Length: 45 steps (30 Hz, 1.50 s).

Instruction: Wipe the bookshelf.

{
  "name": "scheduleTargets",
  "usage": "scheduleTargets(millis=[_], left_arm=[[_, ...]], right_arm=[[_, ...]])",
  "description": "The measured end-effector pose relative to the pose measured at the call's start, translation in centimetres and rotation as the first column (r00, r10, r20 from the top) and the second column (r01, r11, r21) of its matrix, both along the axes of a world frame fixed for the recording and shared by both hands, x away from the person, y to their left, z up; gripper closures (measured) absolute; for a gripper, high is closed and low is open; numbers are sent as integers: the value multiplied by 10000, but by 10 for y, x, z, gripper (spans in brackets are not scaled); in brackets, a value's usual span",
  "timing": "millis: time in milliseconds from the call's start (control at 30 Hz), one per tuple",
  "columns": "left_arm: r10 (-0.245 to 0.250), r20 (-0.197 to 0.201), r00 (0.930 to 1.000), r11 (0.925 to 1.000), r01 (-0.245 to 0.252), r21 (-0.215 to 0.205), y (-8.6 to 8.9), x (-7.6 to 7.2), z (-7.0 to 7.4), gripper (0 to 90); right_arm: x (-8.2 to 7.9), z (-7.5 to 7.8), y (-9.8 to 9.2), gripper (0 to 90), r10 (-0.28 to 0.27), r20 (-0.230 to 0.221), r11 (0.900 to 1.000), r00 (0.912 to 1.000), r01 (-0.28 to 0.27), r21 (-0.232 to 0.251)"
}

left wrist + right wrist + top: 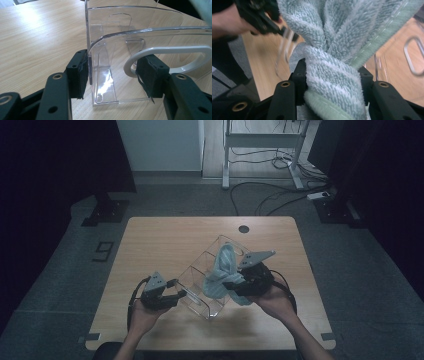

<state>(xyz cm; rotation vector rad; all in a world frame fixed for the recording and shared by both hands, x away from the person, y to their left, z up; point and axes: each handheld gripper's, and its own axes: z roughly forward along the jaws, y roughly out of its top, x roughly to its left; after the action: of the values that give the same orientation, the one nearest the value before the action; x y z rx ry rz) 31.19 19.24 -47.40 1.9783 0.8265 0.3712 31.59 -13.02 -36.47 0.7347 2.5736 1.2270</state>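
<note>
At the near edge of the table, the person's left gripper (172,296) braces the end of a clear plastic divided organizer (210,280); in the left gripper view its jaws stand about half open, both pads pressed on the end wall (105,75) beside a white oval handle (170,58), so the bin is pinned in place. Just beside it, the right gripper (332,80) holds a bunched pale green towel (332,50), jaws partly closed with the thick terry squeezed between the pads; in the high view the towel (222,270) hangs over the organizer's middle compartments, its upper end draped toward the far wall. The step in hand looks like moving the towel with respect to a compartment, and doing it well probably means keeping the left grip steady so the light bin does not tip or slide, and guiding the towel straight along the dividers so that no fold snags on a wall. The wooden table (165,240) is bare around the work, with a round cable hole (243,228) near its far edge. Beyond it lie grey carpet, a white desk frame (262,150) and loose cables (270,190), with dark curtains at both sides.
</note>
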Motion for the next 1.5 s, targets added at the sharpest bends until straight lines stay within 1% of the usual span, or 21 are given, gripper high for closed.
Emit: scheduleTargets(millis=[133,200,267,400,533,633,800,900,1067,1200,1300,1433,1500], left_arm=[[-16,-5,10000,10000,16,-13,0,0,0,445],[-32,-17,10000,10000,32,-18,0,0,0,445],[-24,-10,10000,10000,24,-28,1,0,0,445],[-36,-1,10000,10000,36,-53,1,0,0,445],[-51,36,10000,10000,51,-47,1,0,-1,446],[-77,38,10000,10000,78,-60,1,1,-1,446],[-99,14,9999,9999,99,-82,1,1,-1,446],[-119,24,9999,9999,119,-57,2,1,-1,446],[-137,20,9999,9999,137,-34,2,1,-1,446],[-134,13,9999,9999,134,-23,2,1,-1,445],[-107,21,9999,9999,107,17,1,1,0,446],[-80,25,10000,9999,80,62,1,1,0,446],[-75,6,10000,10000,75,61,1,0,0,447]], right_arm=[[6,12,15,556,211,11,9996,9998,-211,176],[9,15,25,556,373,7,9990,9993,-373,236],[12,16,38,556,513,-36,9985,9987,-512,196],[19,13,61,556,767,-158,9970,9969,-765,96],[27,7,85,555,889,-277,9960,9957,-891,-88],[32,1,100,555,964,-314,9950,9948,-971,-213],[41,-9,119,554,938,-471,9949,9945,-955,-336],[44,-15,128,554,936,-544,9943,9941,-961,-462],[49,-24,137,557,977,-775,9937,9922,-1015,-472],[48,-27,141,576,1074,-858,9923,9905,-1121,-522],[46,-27,140,587,1083,-849,9920,9905,-1132,-556],[45,-28,134,589,1085,-918,9925,9898,-1131,-463],[43,-28,131,590,1111,-882,9924,9899,-1153,-439]])
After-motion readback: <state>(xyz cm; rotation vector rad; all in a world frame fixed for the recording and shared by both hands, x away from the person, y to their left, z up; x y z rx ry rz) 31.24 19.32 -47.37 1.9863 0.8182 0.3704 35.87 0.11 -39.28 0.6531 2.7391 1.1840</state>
